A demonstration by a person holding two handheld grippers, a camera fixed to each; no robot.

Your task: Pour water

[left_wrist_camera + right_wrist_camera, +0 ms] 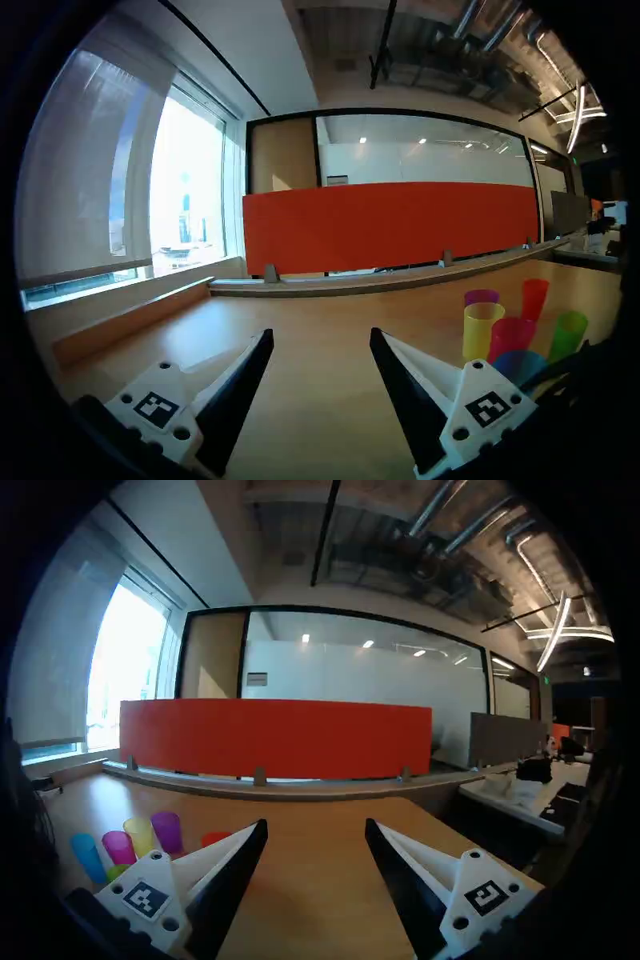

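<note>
Left gripper view: left tongs [320, 336] spread wide, nothing between the tips, only bare wooden desk [336, 408]. Square tracking markers sit on both finger bases, at 7 and 5 o'clock.

The cups cluster at 4 o'clock on the desk, just past the finger on that side:
- yellow cup [482, 328] is up front, with purple cup [481, 297] right behind it.
- pink cup [512, 336] is just beside the yellow one.
- red cup [534, 298] stands behind the pink.
- green cup [568, 334] is outermost and looks tilted, though that may be the lens.
- blue cup [518, 364] is nearest the camera, lower part hidden by the finger base.

All stand mouth-up; can't tell whether any holds water.

An orange partition [392, 224] runs along the desk's far edge at 12 o'clock. A bright window [188, 200] is at 9 o'clock.

Right gripper view: right tongs [316, 826] also spread, gripping nothing, desk [320, 912] visible in the gap.

The same cups sit at 8 o'clock. From outside in they run blue cup [86, 856], pink cup [120, 848], yellow cup [140, 834], purple cup [168, 832]. The red cup [214, 838] is partly hidden behind the finger on that side. A sliver of green cup [118, 872] shows just above that finger's base.

The orange partition [276, 736] is at 11 to 12 o'clock and the window [120, 672] at 9–10 o'clock. A neighbouring desk [500, 788] at 3 o'clock carries items too small to identify.
</note>
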